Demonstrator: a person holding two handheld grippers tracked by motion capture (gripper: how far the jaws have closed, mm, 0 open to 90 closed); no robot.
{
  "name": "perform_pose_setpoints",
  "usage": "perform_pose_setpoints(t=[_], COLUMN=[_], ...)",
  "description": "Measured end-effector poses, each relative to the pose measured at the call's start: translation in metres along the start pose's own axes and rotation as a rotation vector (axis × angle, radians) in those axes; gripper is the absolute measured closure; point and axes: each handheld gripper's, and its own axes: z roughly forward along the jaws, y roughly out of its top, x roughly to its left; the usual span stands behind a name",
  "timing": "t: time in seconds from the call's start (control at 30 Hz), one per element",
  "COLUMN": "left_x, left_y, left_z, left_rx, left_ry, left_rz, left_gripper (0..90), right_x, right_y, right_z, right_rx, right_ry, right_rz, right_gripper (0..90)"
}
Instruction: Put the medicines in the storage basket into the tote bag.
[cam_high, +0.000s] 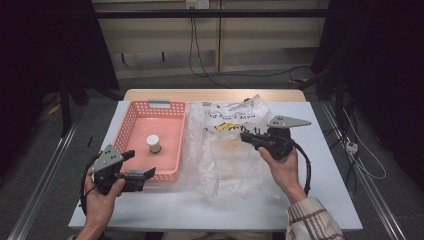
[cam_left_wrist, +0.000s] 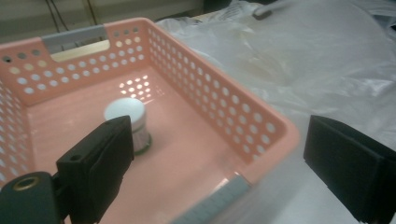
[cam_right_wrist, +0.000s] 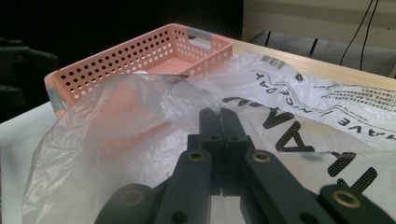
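Note:
A pink perforated basket (cam_high: 127, 125) (cam_left_wrist: 224, 88) (cam_right_wrist: 140, 51) lies on the left half of the white tabletop (cam_high: 325, 190). In it stands a small white-lidded jar (cam_high: 153, 143) (cam_left_wrist: 126, 112). To its right lies a crumpled clear plastic bag (cam_high: 230, 160) (cam_left_wrist: 303, 60) (cam_right_wrist: 327, 107) with black print. My left gripper (cam_high: 140, 164) (cam_left_wrist: 224, 163) is open and straddles the basket's near right corner, touching nothing. My right gripper (cam_high: 243, 136) (cam_right_wrist: 219, 114) hovers over the bag, its jaws shut on a raised fold of the film.
The basket has grey handles (cam_high: 159, 103) at its ends. A wooden table edge (cam_high: 215, 94) shows behind the white top. Cables (cam_high: 200, 60) trail over the floor beyond. Bare tabletop lies along the near edge and at the far right.

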Motion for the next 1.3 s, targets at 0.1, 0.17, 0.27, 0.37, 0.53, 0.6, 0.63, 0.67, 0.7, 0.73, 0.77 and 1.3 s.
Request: perform_pose_setpoints(t=[0.1, 0.17, 0.27, 0.37, 0.53, 0.6, 0.63, 0.67, 0.7, 0.73, 0.77, 1.3], left_x=[0.01, 0.018, 0.025, 0.03, 0.041, 0.046, 0.048, 0.049, 0.051, 0.052, 0.053, 0.075], left_y=[0.008, 0.012, 0.016, 0.02, 0.025, 0.029, 0.031, 0.033, 0.036, 0.039, 0.041, 0.036], left_z=[0.008, 0.014, 0.022, 0.032, 0.047, 0.052, 0.054, 0.056, 0.058, 0.059, 0.061, 0.11], left_rx=[0.048, 0.07, 0.079, 0.132, 0.187, 0.214, 0.222, 0.224, 0.214, 0.199, 0.186, 0.365], left_ry=[-0.016, -0.038, -0.026, -0.029, -0.004, 0.007, 0.014, 0.019, 0.026, 0.032, 0.037, 0.042], left_rz=[-0.037, -0.08, -0.077, -0.075, -0.041, -0.036, -0.025, -0.026, -0.017, -0.004, 0.0, -0.035], left_gripper=[8.9, 8.1, 7.9, 7.6, 7.7, 7.7, 7.7, 8.5, 10.2, 11.5, 11.5, 20.8], right_x=[-0.001, -0.001, -0.001, -0.002, -0.001, -0.001, -0.002, -0.002, -0.002, -0.002, -0.002, -0.003], right_y=[0.0, -0.001, -0.002, -0.002, -0.002, -0.002, -0.002, -0.003, -0.003, -0.003, -0.003, -0.005], right_z=[0.001, 0.003, 0.003, 0.003, 0.003, 0.004, 0.004, 0.004, 0.004, 0.005, 0.005, 0.007], right_rx=[0.008, 0.014, 0.016, 0.018, 0.021, 0.021, 0.021, 0.022, 0.022, 0.022, 0.022, 0.032], right_ry=[0.002, 0.0, 0.005, 0.005, 0.012, 0.012, 0.014, 0.013, 0.013, 0.014, 0.014, 0.02], right_rz=[-0.001, 0.001, 0.002, 0.003, -0.004, -0.001, 0.001, 0.001, 0.002, 0.003, 0.003, -0.003], right_gripper=[90.0, 90.0, 90.0, 90.0, 90.0, 90.0, 90.0, 90.0, 90.0, 90.0, 90.0, 90.0])
